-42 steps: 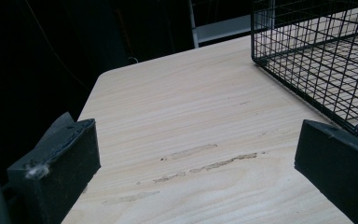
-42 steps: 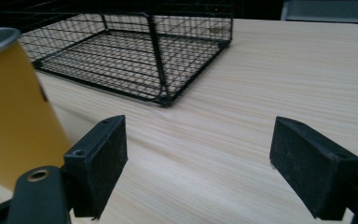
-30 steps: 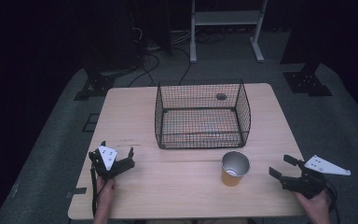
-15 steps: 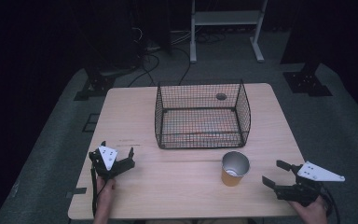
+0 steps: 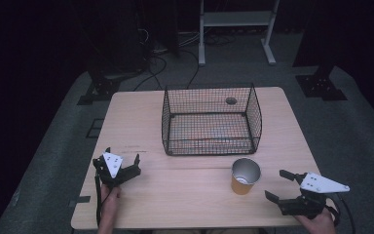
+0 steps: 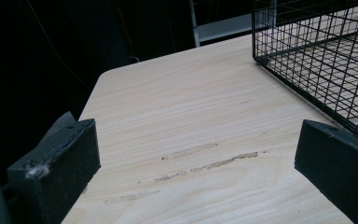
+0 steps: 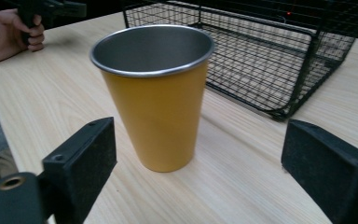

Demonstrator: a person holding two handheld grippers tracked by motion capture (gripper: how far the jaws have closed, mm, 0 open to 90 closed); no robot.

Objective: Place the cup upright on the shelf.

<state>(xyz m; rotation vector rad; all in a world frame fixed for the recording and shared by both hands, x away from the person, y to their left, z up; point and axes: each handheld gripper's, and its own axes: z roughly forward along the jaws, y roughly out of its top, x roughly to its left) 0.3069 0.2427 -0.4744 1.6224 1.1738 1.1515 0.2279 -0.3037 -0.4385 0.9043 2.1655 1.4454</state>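
**Asker:** What are you doing at this moment?

**Me:** My right gripper (image 5: pixel 278 186) is lined up on the yellow cup (image 5: pixel 245 176), which stands upright on the table (image 5: pixel 185 204), just in front of the wire basket (image 5: pixel 209 122). Its jaws have just been opening; they stand released either side of the cup and short of it, nothing between them.

**Asker:** And the next move?

**Me:** I judge this the approach to a grasp: slide forward until the cup sits between the pads, then close.

**Asker:** Your other hand?

**Me:** My left gripper (image 5: pixel 121 164) rests at the table's left, jaws spread, holding nothing.

**Asker:** Counts?

**Me:** One cup, one basket, two grippers.
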